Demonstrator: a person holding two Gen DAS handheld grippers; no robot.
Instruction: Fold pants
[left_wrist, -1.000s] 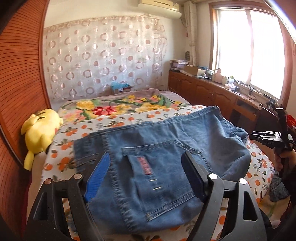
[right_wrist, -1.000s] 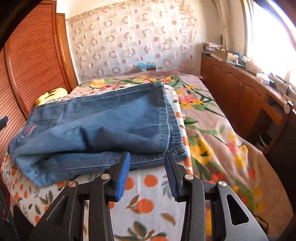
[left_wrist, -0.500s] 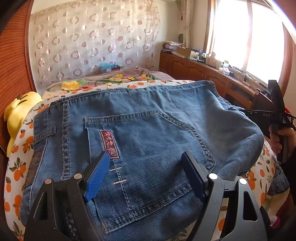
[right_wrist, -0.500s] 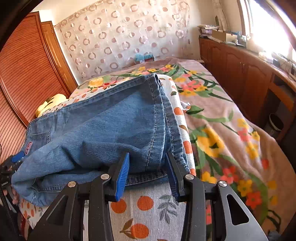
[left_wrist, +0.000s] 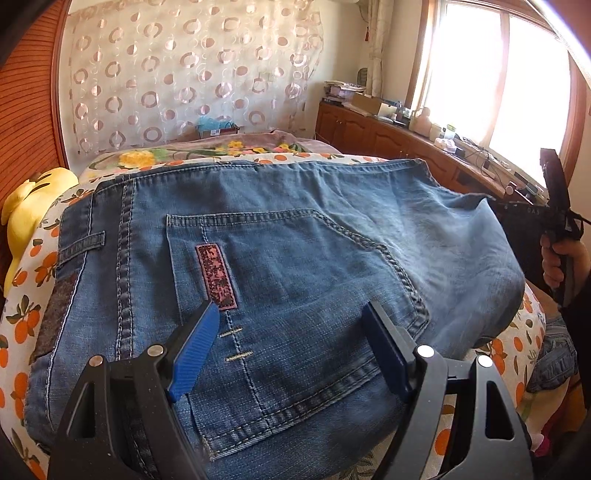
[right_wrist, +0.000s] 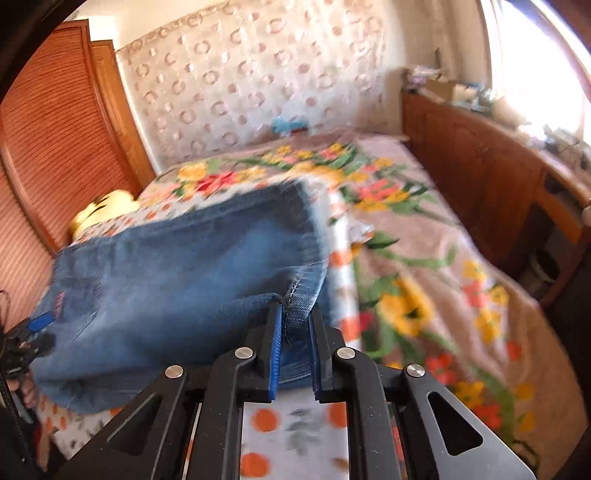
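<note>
Your right gripper (right_wrist: 293, 332) has just been closing and is now pinching what looks, through blur, like the hem end of the jeans (left_wrist: 280, 266) on the bed (right_wrist: 424, 258), their length running leftward toward your left gripper (left_wrist: 291, 332), hovering wide over the back pocket.

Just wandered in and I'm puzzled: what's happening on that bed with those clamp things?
A person is folding a pair of blue jeans on a bed with an orange-print sheet, using a handheld gripper in each hand. The right gripper has just closed on the hem end of the jeans. The left gripper hovers open over the back pocket, gripping nothing.
</note>
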